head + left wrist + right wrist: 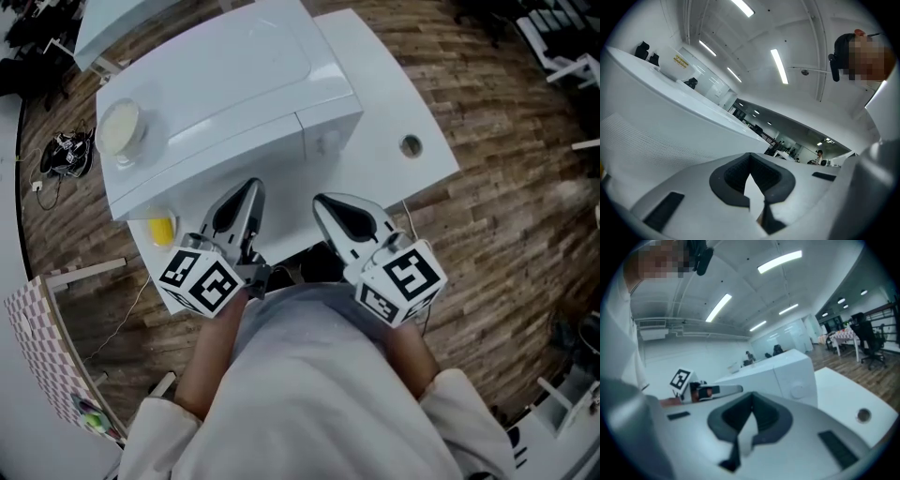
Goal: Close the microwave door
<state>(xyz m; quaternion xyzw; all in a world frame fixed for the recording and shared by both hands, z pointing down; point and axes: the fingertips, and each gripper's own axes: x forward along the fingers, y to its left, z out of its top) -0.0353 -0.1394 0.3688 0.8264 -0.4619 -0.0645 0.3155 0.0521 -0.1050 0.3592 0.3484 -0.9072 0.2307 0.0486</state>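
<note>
Over on the far left, a tangle of black cables (64,155) lies on the brown wood-plank floor (506,169), and next to it a round cream-coloured disc (118,129) sits on the top left corner of the boxy white microwave (234,84). A small yellow object (161,229) rests on the white tabletop (394,103), just below that corner. Now the left gripper (246,192): it hovers right in front of the microwave's front face, tips pressed together and nothing pinched between them, and its own view confirms it, with the dark pads (740,180) meeting and a pale dotted surface looming close on the left. The microwave stands mid-table, and from the right gripper view its door looks flush with the front (787,376), with a round knob on the panel beside it. Just right of centre comes the right gripper (323,204), level with its partner and a little apart from it, jaws also closed on nothing, held short of the microwave. Further right, a small round grommet hole (410,145) marks the bare table.
</note>
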